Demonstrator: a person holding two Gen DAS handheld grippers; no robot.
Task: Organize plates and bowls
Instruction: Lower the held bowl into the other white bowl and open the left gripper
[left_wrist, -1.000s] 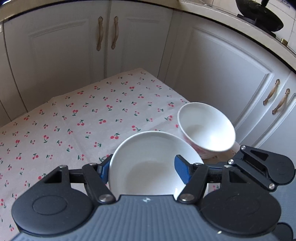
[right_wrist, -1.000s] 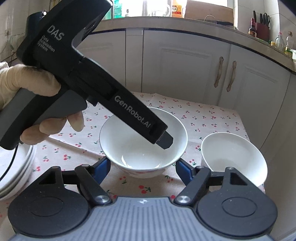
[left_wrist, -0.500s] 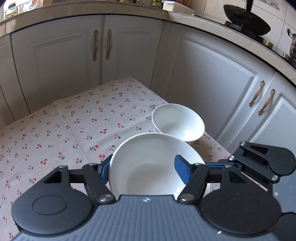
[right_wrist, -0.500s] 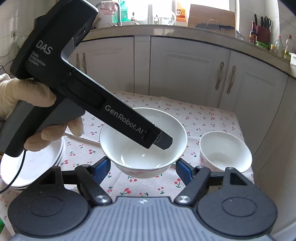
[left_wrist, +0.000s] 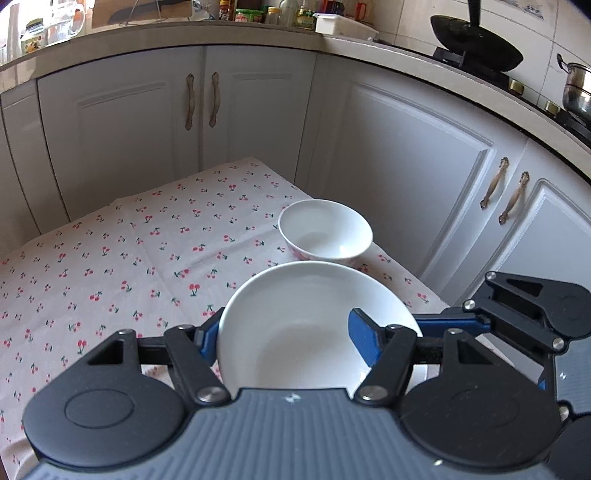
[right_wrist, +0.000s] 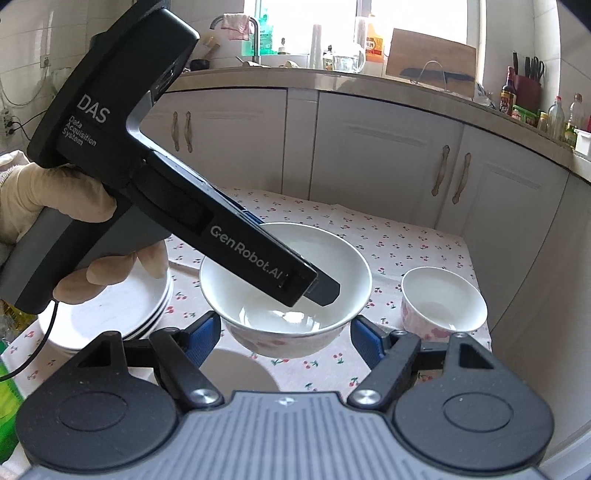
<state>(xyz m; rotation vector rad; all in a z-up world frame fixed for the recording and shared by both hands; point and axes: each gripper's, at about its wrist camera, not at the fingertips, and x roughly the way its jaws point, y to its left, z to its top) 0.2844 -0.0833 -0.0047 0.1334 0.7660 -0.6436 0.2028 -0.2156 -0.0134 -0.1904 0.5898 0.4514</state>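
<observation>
My left gripper (left_wrist: 286, 334) is shut on the rim of a large white bowl (left_wrist: 295, 317) and holds it in the air above the cherry-print tablecloth (left_wrist: 147, 251). In the right wrist view the same bowl (right_wrist: 258, 306) hangs between the spread fingers of my right gripper (right_wrist: 284, 334), which is open and touches nothing. The left gripper's body (right_wrist: 177, 206) reaches into the bowl from the left. A small white bowl (left_wrist: 325, 229) stands upright near the table's right edge; it also shows in the right wrist view (right_wrist: 443, 306).
A stack of white plates (right_wrist: 110, 310) sits at the table's left side under the gloved hand. White cabinet doors (left_wrist: 406, 166) close in the table at the back and right. The table edge (left_wrist: 406, 269) runs just beyond the small bowl.
The large bowl has risen with my left gripper, so the table and small bowl look farther below. The small bowl, tilted a second ago, now stands upright. The right gripper stays open.
</observation>
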